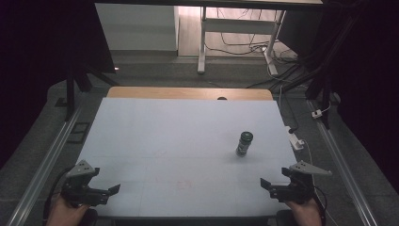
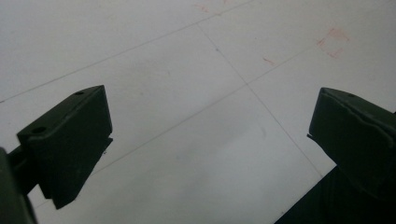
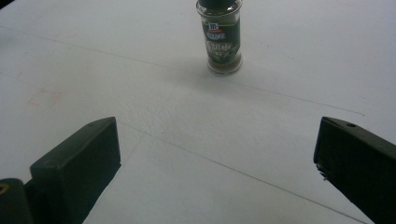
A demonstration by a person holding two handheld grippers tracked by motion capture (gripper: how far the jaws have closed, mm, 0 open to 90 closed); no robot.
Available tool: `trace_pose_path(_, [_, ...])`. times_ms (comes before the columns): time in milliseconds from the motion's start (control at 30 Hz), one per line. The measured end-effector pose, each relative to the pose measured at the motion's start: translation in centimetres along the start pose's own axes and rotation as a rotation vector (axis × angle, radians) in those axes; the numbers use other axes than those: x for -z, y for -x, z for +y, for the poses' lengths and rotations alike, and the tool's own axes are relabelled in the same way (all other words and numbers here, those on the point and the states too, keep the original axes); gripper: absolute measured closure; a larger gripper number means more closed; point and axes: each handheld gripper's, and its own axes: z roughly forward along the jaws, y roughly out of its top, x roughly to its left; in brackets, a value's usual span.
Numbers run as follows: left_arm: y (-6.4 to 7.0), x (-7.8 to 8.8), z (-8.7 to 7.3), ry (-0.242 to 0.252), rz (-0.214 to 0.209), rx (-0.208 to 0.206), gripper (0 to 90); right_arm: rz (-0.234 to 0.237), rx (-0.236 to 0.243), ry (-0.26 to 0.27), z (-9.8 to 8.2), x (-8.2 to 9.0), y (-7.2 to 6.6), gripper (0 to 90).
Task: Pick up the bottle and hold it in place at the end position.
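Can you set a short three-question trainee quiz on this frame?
1. True or false: the spice jar lies on its side on the white table.
2. Which gripper is nearer the jar: A) left gripper B) right gripper?
3. What is between the jaws of either gripper?

Key: 1. False, it stands upright. 2. B; in the right gripper view the jar stands ahead of its jaws. 3. Nothing; both stand open over the bare table.
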Motion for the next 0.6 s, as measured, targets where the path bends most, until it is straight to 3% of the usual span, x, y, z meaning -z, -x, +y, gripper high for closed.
trace_pose_path(200, [0.11, -0.13, 0.06, -0.028, -0.014, 0.005, 1.1, 0.000, 0.022, -0.012, 0.03, -0.12, -0.19, 0.3])
trace_pose_path(600, [0.32, -0.16, 0.02, -0.032, -0.010, -0.010, 1.5, 0.020, 0.042, -0.040, 0.13, -0.39, -0.32, 0.3])
